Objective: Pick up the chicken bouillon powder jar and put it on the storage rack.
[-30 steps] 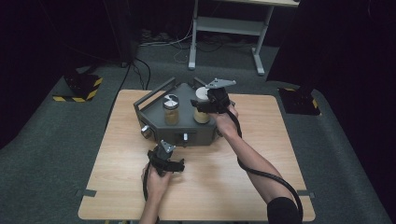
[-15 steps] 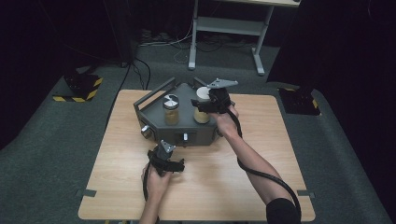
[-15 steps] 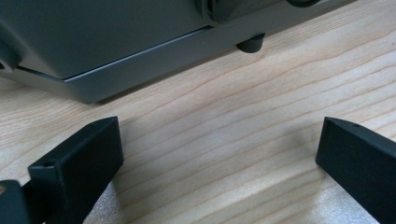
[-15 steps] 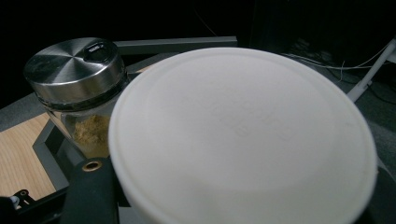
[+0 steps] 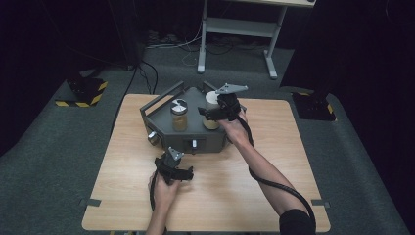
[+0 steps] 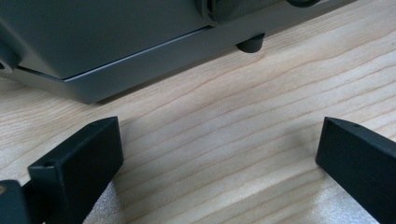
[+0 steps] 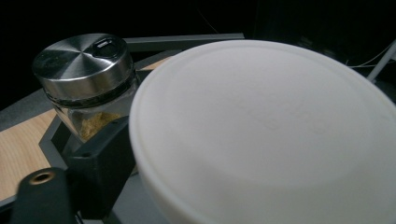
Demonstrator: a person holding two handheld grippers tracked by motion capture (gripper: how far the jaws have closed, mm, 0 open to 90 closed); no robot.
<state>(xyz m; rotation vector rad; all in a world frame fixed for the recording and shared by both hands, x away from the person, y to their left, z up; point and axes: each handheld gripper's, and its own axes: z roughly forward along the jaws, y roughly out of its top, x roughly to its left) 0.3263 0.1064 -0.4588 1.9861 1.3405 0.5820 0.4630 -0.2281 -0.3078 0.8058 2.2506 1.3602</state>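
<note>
**White-lidded jar grasped on the grey stand**

The round glass jar with the broad white plastic lid [image 5: 211, 108] is clamped between the jaws of the right gripper [image 5: 213, 113], on top of the dark grey angular metal stand [image 5: 205, 139]. In the right gripper view, the white lid [image 7: 266, 135] is seen right against the camera, with one black jaw pressed to its left side. Just beyond that jaw, a second glass jar with a brushed steel cap [image 7: 84, 70] and yellowish contents is seen standing on the same stand. The left gripper [image 5: 172, 169] is held low over the pale wooden table [image 5: 235, 196], its jaws spread wide with nothing between them; the stand's front edge [image 6: 140, 65] lies just ahead of it.
</note>
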